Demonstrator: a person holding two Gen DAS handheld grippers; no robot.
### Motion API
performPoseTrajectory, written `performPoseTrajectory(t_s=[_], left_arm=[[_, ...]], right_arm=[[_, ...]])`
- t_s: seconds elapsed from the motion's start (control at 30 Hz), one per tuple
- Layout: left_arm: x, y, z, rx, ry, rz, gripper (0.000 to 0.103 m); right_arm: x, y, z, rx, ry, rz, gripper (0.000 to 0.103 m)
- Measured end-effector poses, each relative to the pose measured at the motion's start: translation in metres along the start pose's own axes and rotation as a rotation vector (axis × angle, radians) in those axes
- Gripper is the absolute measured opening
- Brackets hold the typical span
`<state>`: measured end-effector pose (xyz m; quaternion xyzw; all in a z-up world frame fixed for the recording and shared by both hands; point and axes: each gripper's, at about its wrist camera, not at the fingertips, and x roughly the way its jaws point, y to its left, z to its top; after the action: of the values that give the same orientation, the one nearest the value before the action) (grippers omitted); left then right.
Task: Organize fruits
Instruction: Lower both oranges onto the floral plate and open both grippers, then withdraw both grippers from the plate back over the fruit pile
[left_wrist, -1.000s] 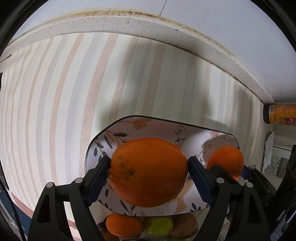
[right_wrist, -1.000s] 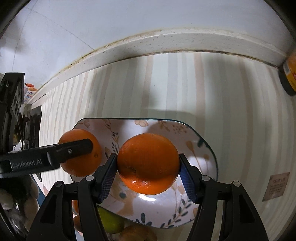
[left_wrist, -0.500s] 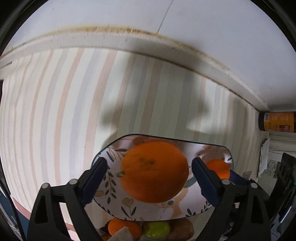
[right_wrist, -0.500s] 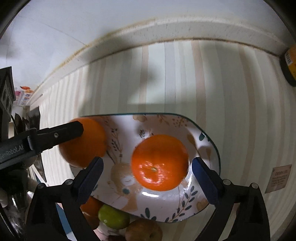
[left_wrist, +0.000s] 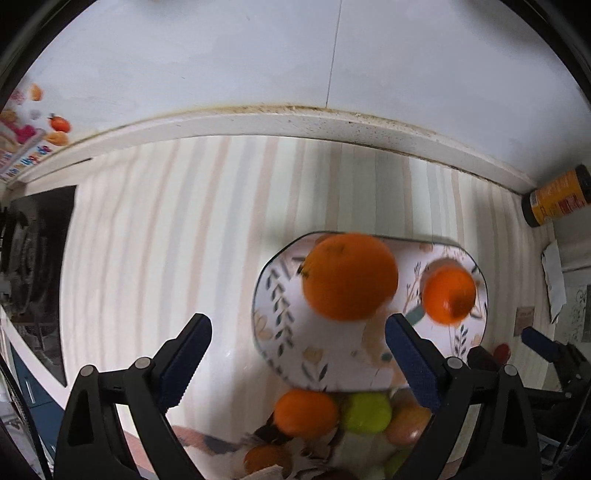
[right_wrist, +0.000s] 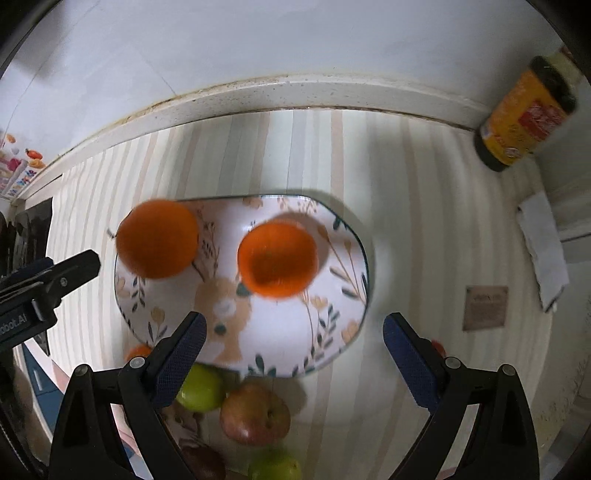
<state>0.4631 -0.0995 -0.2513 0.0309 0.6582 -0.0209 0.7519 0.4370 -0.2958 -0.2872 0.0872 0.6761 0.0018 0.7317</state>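
Two oranges lie on a floral plate (left_wrist: 284, 332) on the striped counter: a large orange (left_wrist: 351, 277) on its left side and a smaller orange (left_wrist: 448, 295) on its right. In the right wrist view the plate (right_wrist: 332, 332) holds the same large orange (right_wrist: 159, 238) and smaller orange (right_wrist: 277, 258). My left gripper (left_wrist: 299, 362) is open and empty, above and short of the plate's left part. My right gripper (right_wrist: 295, 354) is open and empty, above the plate's near edge. Each gripper shows at the edge of the other's view.
A second dish near me holds an orange (left_wrist: 306, 413), green apples (right_wrist: 201, 387), a red apple (right_wrist: 255, 413) and other fruit. A yellow jar (right_wrist: 524, 118) stands at the back right by the wall ledge. A dark stove (left_wrist: 33, 258) is at far left. Paper (right_wrist: 546, 243) lies right.
Both grippers opened and let go of their oranges onto the plate, then pulled back and up; more of the counter and wall now shows.
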Motion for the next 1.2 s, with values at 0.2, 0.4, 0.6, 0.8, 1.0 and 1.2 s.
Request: performPoseTrajectory(t_s=[0.2, 0.4, 0.6, 0.8, 1.0, 1.2], left_arm=[[-0.041, 0.011, -0.040, 0.014, -0.091, 0.016, 0.096], [-0.075, 0.018, -0.079, 0.026, -0.133, 0.007, 0.096], [-0.108, 0.023, -0.114, 0.043, -0.189, 0.009, 0.096], [-0.143, 0.028, -0.140, 0.050, -0.242, -0.008, 0.096], [-0.168, 0.031, -0.158, 0.060, -0.271, -0.026, 0.096], [-0.176, 0.033, -0.169, 0.060, -0.271, -0.043, 0.096]], right_arm=[[-0.036, 0.004, -0.038, -0.002, -0.076, -0.030, 0.098], [-0.076, 0.008, -0.080, 0.013, -0.144, -0.027, 0.098], [-0.120, 0.010, -0.116, 0.017, -0.226, -0.035, 0.098], [-0.163, 0.014, -0.144, 0.022, -0.287, -0.006, 0.098], [-0.198, 0.019, -0.164, 0.020, -0.337, 0.023, 0.098], [-0.213, 0.022, -0.176, 0.021, -0.351, 0.053, 0.098]])
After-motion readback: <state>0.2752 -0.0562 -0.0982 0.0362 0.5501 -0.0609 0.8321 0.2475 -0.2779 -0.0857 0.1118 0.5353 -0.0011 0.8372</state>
